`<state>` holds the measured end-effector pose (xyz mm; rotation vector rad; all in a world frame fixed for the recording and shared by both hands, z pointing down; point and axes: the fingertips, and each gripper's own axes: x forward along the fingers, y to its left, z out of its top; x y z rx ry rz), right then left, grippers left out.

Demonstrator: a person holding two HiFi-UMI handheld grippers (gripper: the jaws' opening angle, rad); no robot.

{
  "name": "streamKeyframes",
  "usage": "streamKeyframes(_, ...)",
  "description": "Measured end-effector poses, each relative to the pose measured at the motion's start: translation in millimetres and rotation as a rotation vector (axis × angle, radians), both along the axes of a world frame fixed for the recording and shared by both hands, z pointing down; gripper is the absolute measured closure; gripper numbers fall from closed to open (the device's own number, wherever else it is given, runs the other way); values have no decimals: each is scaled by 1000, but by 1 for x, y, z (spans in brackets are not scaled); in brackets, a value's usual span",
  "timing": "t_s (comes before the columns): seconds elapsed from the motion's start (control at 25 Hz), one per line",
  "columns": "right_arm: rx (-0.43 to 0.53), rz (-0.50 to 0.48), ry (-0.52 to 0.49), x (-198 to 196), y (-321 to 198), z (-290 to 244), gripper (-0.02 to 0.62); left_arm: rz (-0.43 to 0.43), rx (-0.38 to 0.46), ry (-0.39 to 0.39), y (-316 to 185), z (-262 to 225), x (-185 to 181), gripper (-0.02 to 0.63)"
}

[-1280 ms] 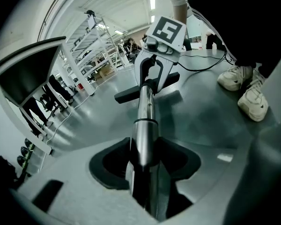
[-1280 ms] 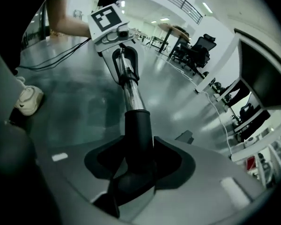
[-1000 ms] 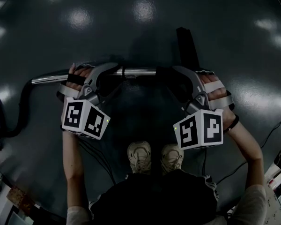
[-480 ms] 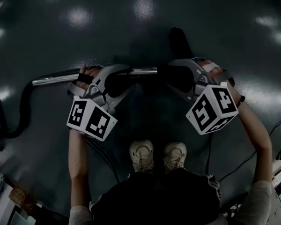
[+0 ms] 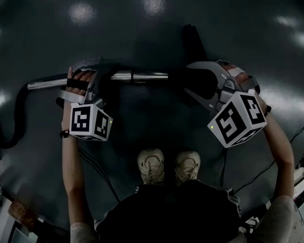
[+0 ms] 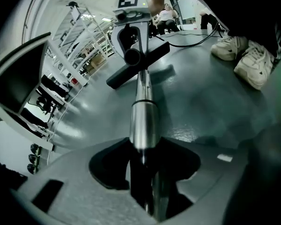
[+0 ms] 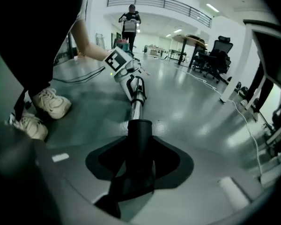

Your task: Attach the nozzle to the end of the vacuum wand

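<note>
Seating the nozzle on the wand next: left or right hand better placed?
Right, likely. The right gripper holds the nozzle, fingers just closing on it, socket facing the wand tip. The left gripper holds the wand farther back, fingers just easing open; better to brace.

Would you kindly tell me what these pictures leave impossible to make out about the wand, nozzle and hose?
1. Whether the wand is fully seated in the nozzle: right gripper view, the nozzle's neck covers the wand's end; head view, the joint lies in shadow.
2. Where the hose leads: head view, cut off by the left edge.
3. The nozzle's head shape: head view, black against the dark floor.
</note>
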<state>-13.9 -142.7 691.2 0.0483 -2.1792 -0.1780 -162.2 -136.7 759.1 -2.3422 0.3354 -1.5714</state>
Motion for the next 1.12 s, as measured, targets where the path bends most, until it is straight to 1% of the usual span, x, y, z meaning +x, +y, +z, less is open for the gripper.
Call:
streamKeyframes(0.08, 66, -48, 69, 6, 1, 11, 422, -10, -7, 20, -2, -4, 1, 413)
streamKeyframes(0.12, 88, -56, 90, 8, 2, 15, 422, -13, -10, 37, -2, -8, 2, 413)
streamKeyframes(0.24, 96, -33, 91, 0, 0, 17, 422, -24, -18, 120, -1, -24, 8, 413)
streamKeyframes(0.32, 96, -48, 80, -6, 0, 16, 422, -25, -21, 144, 0, -30, 12, 413)
streamKeyframes(0.44, 74, -56, 56, -10, 4, 12, 422, -33, -18, 141, -2, -29, 12, 413)
streamKeyframes(0.56, 46, -8, 47, -12, 5, 10, 423, -35, -16, 133, -3, -28, 10, 413)
streamKeyframes(0.72, 40, 45, 51, -16, 7, -4, 425, -34, -13, 117, -4, -30, 11, 413)
streamKeyframes(0.84, 53, 14, 60, -25, 12, -9, 428, -34, -19, 121, -1, -31, 14, 413)
streamKeyframes(0.92, 52, 0, 49, -31, 11, -9, 428, -45, -32, 129, -2, -33, 16, 413)
streamKeyframes(1.04, 66, 8, 8, -37, 5, -14, 430, -76, -28, 137, -8, -36, 16, 411)
streamKeyframes(1.12, 80, 13, 1, -37, 5, -16, 430, -87, -21, 147, -7, -37, 18, 410)
